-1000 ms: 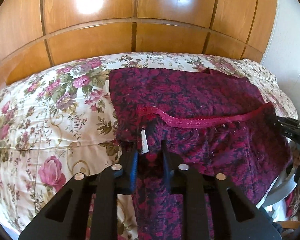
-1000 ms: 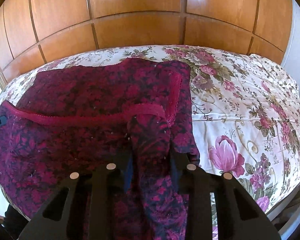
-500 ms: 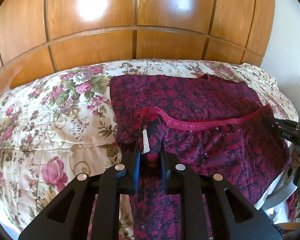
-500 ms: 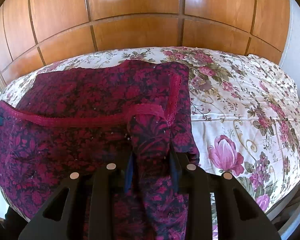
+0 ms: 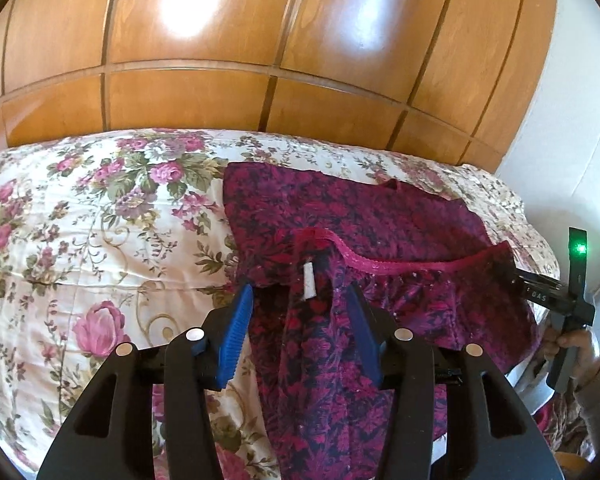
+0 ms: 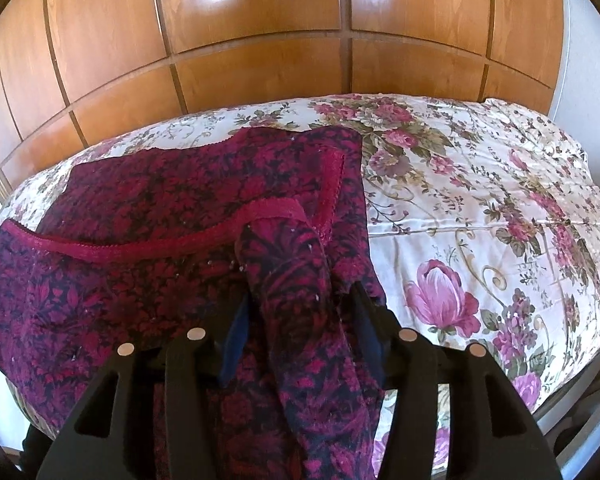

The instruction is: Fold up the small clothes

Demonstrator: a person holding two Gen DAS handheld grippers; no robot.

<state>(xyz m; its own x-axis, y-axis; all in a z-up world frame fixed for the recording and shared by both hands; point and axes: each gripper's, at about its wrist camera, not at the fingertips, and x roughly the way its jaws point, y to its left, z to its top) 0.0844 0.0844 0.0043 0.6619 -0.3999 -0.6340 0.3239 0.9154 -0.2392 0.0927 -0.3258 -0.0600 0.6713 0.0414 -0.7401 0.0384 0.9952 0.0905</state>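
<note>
Release step of a fold, by the look of it: near edge of the dark red floral garment (image 5: 380,216) brought over onto its far half on the bed (image 5: 80,240), pink lace trim (image 5: 412,266) lying across the middle, both corners being let go.

Left gripper (image 5: 300,316): jaws just been opening, now about half wide. Bunched corner of cloth with its white label (image 5: 309,281) standing between the blue pads (image 5: 236,332); clear gap on the left pad's side, cloth close to or brushing the right pad, so no pinch. Corner draped loose down over the gripper body.

Right gripper (image 6: 300,320): jaws likewise just been opening, about half wide. Rolled corner of the garment (image 6: 292,272) between them, apparently free of both pads, resting rather than clamped. Seen also from the left wrist view at the far right corner of the garment (image 5: 540,288), gripped by a hand (image 5: 576,344).

Next move, as a judgement: draw both grippers back and clear without dragging the corners, so the fold stays aligned with the far edge. Risk of the bunched corners catching on a pad and pulling the fold open. Then likely a smoothing pass, or a regrasp at one side for a second fold across.
</note>
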